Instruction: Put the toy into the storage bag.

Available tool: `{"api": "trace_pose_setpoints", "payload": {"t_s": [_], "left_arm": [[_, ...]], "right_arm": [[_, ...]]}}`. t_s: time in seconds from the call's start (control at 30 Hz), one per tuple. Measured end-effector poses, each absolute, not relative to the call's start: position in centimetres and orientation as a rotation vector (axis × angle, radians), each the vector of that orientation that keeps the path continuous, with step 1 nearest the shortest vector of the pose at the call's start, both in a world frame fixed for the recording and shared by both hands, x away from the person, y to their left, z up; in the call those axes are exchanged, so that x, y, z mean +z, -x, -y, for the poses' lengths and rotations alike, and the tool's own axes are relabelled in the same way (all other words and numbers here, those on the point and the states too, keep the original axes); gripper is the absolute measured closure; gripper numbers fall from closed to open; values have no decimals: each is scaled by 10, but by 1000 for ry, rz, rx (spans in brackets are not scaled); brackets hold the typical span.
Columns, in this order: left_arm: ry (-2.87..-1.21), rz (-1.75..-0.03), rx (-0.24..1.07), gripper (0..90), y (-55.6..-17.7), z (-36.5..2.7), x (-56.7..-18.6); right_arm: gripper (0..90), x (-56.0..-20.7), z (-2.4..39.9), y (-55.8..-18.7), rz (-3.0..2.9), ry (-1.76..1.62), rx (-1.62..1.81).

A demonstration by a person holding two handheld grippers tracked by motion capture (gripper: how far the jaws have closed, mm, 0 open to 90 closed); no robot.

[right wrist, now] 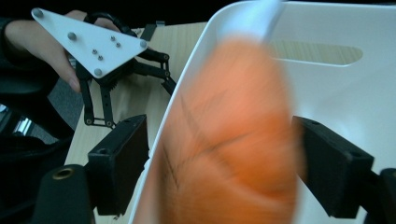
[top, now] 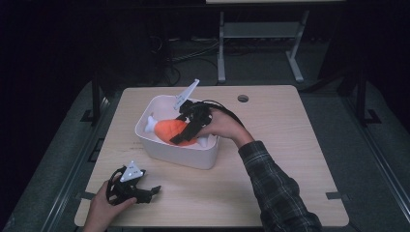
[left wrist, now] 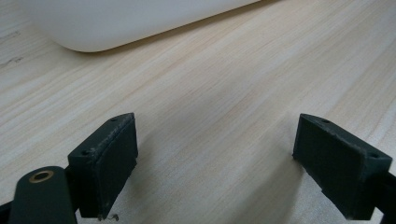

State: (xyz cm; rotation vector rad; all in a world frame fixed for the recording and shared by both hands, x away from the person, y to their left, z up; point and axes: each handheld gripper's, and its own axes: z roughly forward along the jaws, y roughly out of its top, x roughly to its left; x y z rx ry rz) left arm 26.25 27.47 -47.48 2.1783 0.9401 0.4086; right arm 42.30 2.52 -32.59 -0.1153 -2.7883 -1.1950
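Observation:
An orange plush toy [top: 167,128] with a white end lies in a white bin [top: 179,157] at the table's middle. My right gripper [top: 181,137] reaches down into the bin over the toy. In the right gripper view the toy [right wrist: 229,140] is blurred and sits between the wide-apart jaws of the open right gripper [right wrist: 219,163]. My left gripper [top: 153,190] rests low over the table near the front left corner, open with nothing between its jaws [left wrist: 215,163]. It also appears beyond the bin rim in the right gripper view [right wrist: 135,105].
The wooden table [top: 290,145] has a round cable hole [top: 243,98] at the back. The bin's lower wall [left wrist: 116,23] lies just ahead of the left gripper. A metal frame [top: 261,34] stands on the dark floor behind the table.

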Motion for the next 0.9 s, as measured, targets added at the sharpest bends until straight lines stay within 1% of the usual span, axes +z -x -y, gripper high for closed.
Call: {"api": "trace_pose_setpoints", "payload": {"t_s": [0.37,0.9], "left_arm": [[-2177,-941,407,130,-263,-275,-475],[-2177,-940,406,130,-263,-275,-475]], "right_arm": [[196,-320,-11,-419,2786,154,-1233],[137,-309,57,-405,2825,394,-1348]]}}
